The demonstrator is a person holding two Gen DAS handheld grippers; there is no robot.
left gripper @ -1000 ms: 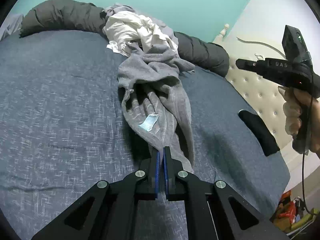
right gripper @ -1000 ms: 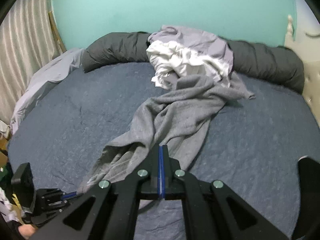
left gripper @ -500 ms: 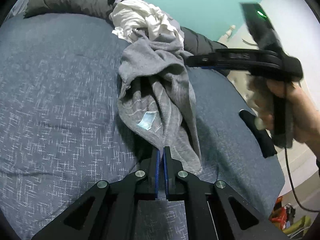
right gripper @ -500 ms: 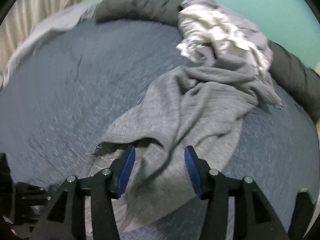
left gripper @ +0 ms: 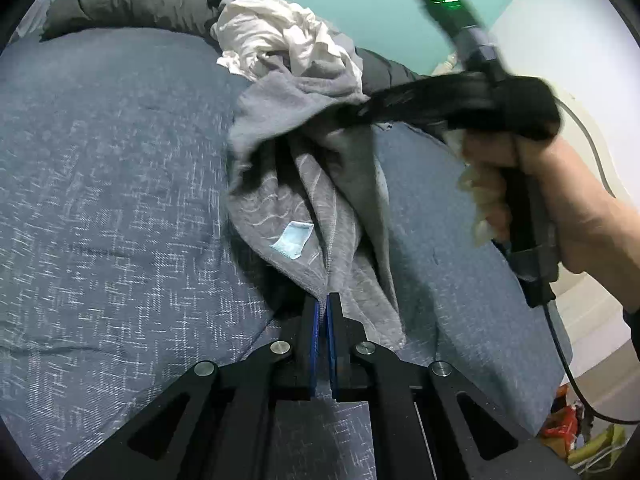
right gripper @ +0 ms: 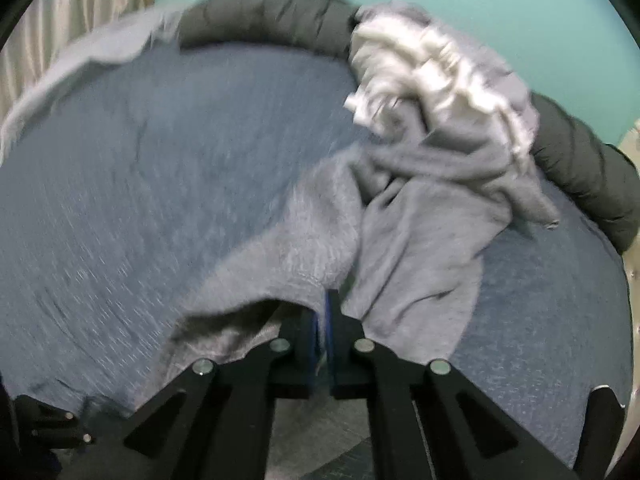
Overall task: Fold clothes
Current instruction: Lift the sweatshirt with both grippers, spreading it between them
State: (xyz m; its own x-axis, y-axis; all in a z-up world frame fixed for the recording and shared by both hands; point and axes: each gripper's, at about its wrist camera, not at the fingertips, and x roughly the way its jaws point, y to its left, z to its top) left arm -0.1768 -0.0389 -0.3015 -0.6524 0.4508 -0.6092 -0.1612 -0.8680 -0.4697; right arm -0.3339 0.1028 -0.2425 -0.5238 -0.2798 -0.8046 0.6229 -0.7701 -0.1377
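Grey garment [left gripper: 320,208] lies bunched, long axis near-to-far up the bed [left gripper: 100,200]. Left gripper [left gripper: 322,312] pinches its near hem; right gripper [right gripper: 322,312] narrow on an edge farther along, right of it.

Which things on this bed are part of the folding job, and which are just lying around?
In the job: grey garment, held by left gripper and right gripper; clothes pile.

Lying about: dark duvet, blue bedcover, floor clutter.
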